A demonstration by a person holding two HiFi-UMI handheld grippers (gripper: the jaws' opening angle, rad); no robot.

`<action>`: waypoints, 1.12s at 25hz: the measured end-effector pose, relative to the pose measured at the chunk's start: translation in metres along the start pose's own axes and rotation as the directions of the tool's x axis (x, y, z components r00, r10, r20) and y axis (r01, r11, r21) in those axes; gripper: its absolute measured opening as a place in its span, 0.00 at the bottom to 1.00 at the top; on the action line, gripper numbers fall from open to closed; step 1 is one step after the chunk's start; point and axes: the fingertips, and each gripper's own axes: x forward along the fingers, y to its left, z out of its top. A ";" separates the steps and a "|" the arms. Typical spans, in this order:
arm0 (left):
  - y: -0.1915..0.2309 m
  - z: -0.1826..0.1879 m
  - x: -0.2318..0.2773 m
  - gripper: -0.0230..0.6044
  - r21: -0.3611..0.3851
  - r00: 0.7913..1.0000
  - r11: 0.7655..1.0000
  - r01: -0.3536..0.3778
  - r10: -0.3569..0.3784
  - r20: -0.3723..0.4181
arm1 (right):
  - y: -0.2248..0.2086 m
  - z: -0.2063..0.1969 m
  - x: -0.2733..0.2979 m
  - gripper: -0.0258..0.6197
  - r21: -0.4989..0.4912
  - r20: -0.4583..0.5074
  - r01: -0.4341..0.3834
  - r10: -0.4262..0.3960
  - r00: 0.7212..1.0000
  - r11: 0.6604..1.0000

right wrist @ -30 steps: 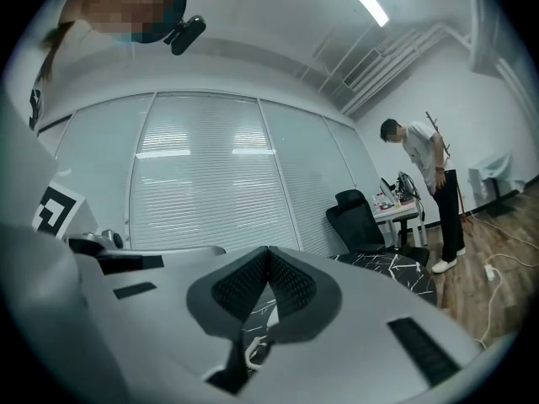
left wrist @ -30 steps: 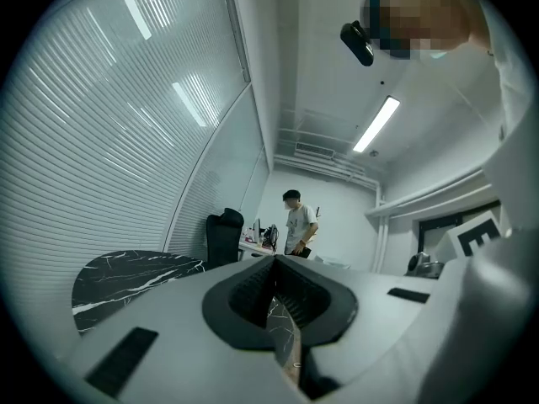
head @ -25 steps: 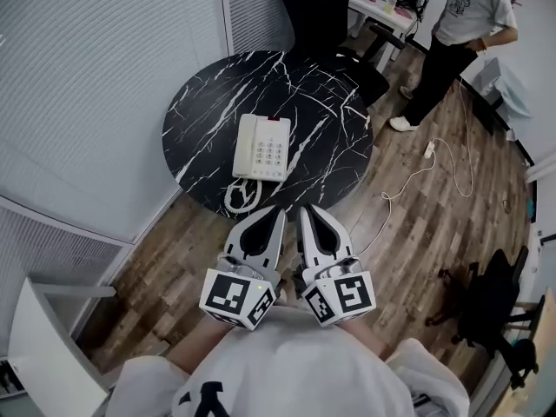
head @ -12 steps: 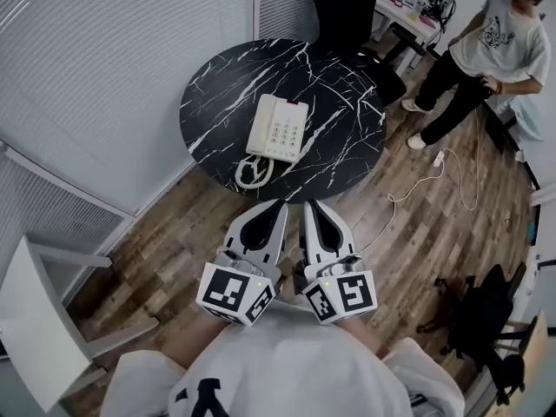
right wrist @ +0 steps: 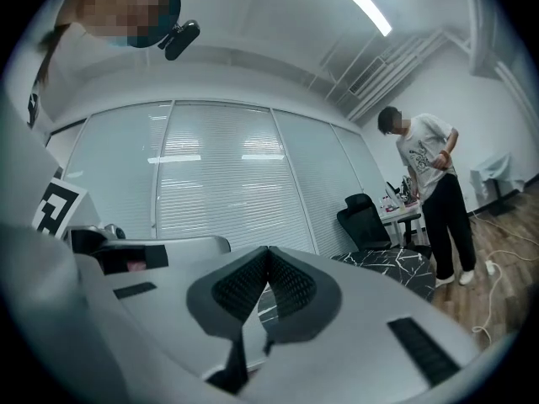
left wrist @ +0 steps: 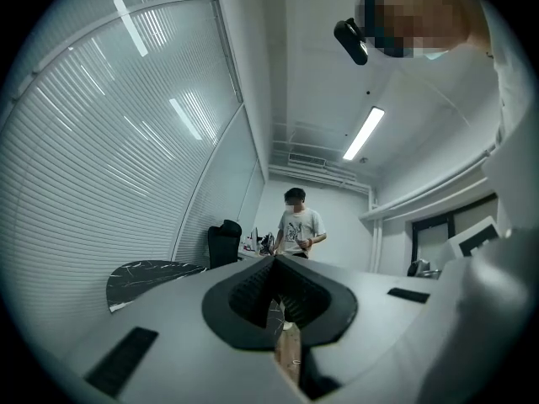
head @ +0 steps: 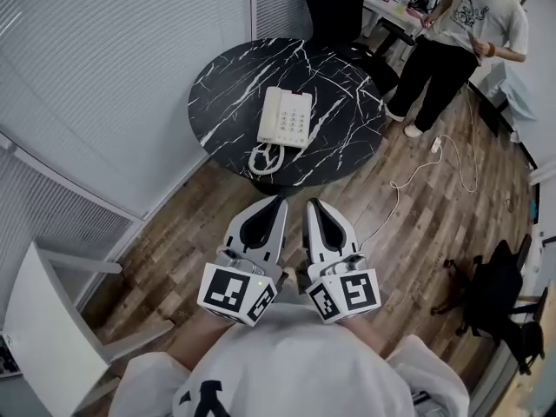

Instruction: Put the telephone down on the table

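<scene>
With left gripper (head: 279, 201) and right gripper (head: 310, 204) closed and empty, reaching ahead could snag the cord (head: 263, 159), dragging the telephone (head: 287, 117) off the table (head: 347, 124).

Person (head: 460, 33) standing; black office chair (head: 334, 5); white cable (head: 396, 188) on wood floor (head: 434, 241).

The head camera looks steeply down past the chest, with the left gripper (head: 279, 201) and right gripper (head: 310, 204) close under it and the round table (head: 234, 85) farther off. Each gripper camera sits just behind its own jaws, facing out across the room. All three share the table, black chair (head: 334, 7) and standing person (head: 456, 33).
</scene>
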 end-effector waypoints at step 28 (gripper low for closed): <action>-0.048 -0.003 -0.164 0.04 -0.027 0.994 0.994 0.107 -0.107 -0.027 | 0.132 -0.017 -0.131 0.08 -0.025 0.009 0.084 -0.084 0.996 0.996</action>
